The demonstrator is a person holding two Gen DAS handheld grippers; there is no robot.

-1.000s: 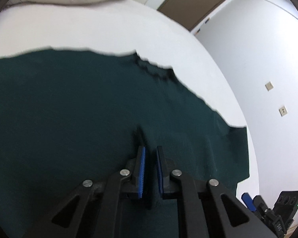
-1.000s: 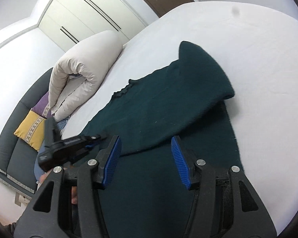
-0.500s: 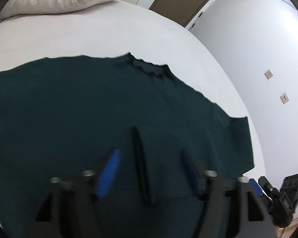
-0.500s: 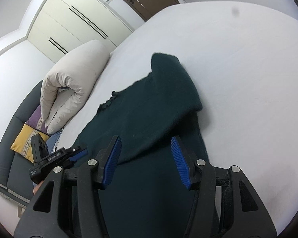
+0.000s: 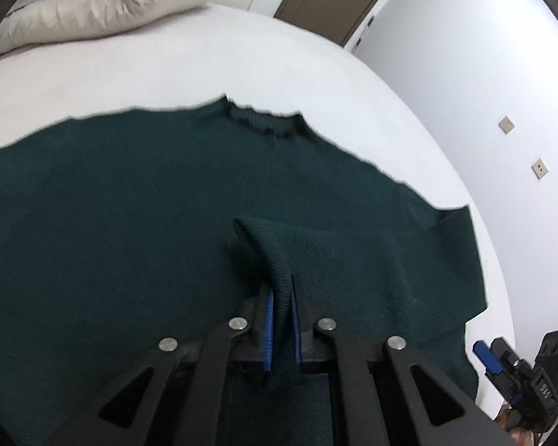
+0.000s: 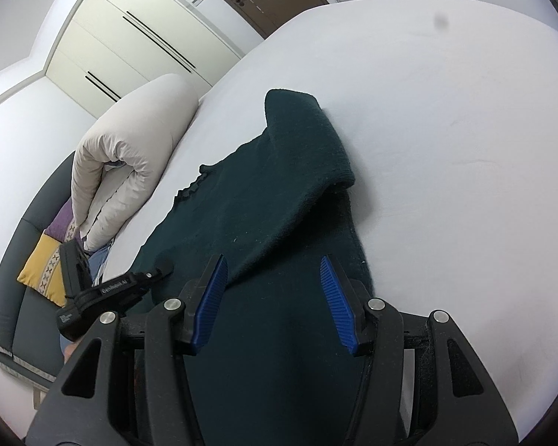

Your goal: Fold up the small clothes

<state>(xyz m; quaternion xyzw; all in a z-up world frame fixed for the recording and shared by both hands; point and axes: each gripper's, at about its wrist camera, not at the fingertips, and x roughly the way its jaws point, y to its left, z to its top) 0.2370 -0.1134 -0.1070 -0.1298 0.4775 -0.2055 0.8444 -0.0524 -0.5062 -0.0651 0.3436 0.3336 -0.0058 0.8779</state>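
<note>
We have a dark green knitted sweater point(image 5: 137, 200) spread flat on the white bed point(image 5: 241, 59), neckline point(image 5: 264, 126) pointing away from us toward the rolled duvet point(image 5: 93, 7), and one sleeve already laid back across the body, as the right wrist view shows point(image 6: 301, 156). Our left gripper point(image 5: 282, 316) has just been closing, and its fingers point(image 5: 268, 319) now pinch a raised ridge of the knit, a cuff or folded edge by the look of its ribbing, though we cannot say which for sure. Our right gripper point(image 6: 275, 297) hovers above the lower part of the sweater with its fingers point(image 6: 334, 297) about half apart and nothing between them. We judge the fabric to be soft, light and limp: it will drape and sag from any single pinch, so one grip alone would drag the rest of the cloth and wrinkle it. The knit looks fuzzy, not slippery, so a firm pinch should hold, but it stretches, and a hard pull could distort the shape. The best places to take hold seem to be the thicker ribbed parts, cuff, hem and shoulder seam, with both grippers set well apart on the same edge so the fold carries over evenly.
</note>
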